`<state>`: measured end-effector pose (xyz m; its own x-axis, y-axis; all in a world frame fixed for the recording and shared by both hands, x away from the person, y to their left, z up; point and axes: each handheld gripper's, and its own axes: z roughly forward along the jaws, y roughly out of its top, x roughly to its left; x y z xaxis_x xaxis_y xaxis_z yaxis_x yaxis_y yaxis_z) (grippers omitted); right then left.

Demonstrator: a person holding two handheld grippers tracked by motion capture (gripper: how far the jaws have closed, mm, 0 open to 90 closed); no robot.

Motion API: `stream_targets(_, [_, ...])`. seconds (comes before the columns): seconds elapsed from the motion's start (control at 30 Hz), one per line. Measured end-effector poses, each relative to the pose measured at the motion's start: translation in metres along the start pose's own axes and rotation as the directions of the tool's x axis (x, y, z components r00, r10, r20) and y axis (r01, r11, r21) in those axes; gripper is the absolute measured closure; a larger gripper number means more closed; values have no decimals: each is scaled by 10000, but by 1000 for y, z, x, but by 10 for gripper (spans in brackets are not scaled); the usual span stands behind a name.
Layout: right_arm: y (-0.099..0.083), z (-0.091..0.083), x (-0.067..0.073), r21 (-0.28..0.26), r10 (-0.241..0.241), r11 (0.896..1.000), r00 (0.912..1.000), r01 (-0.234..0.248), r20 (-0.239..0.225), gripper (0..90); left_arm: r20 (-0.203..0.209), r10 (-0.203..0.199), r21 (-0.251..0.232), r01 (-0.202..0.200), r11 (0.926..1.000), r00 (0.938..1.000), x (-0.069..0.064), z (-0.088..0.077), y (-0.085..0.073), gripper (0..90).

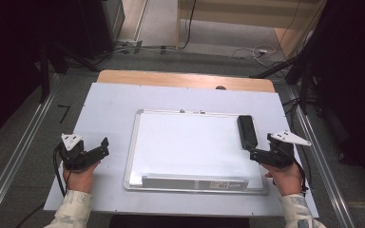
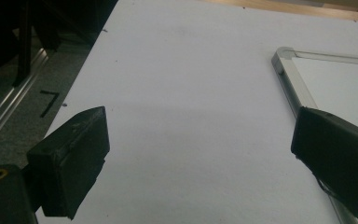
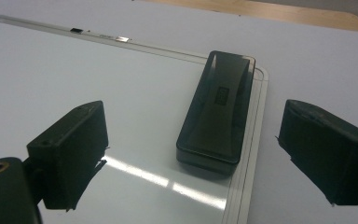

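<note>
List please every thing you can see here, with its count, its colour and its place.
table: one, white top with a wooden far edge, centre of the high view
whiteboard: one, white with a silver frame, flat on the table's middle
eraser: one, black, lying on the whiteboard's right edge near its far corner
cables: several, dark and white, on the floor beyond the table
left gripper: one, black, jaws open, over the table left of the whiteboard
right gripper: one, black, jaws open, just short of the eraser

Only the eraser point(image 1: 247, 131) obstructs the whiteboard point(image 1: 190, 142), at its right edge; bare mat point(image 1: 109, 109) surrounds it.
</note>
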<state>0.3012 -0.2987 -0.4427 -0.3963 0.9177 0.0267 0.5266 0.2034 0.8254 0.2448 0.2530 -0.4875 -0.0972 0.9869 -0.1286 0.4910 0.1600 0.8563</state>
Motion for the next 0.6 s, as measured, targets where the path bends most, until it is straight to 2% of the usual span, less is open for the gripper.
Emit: stream_targets(0.6, [-11,-13,-9,41,162,9999,9998,-163,149,69,12,-29,2,29,10000,10000,0,0,0,44])
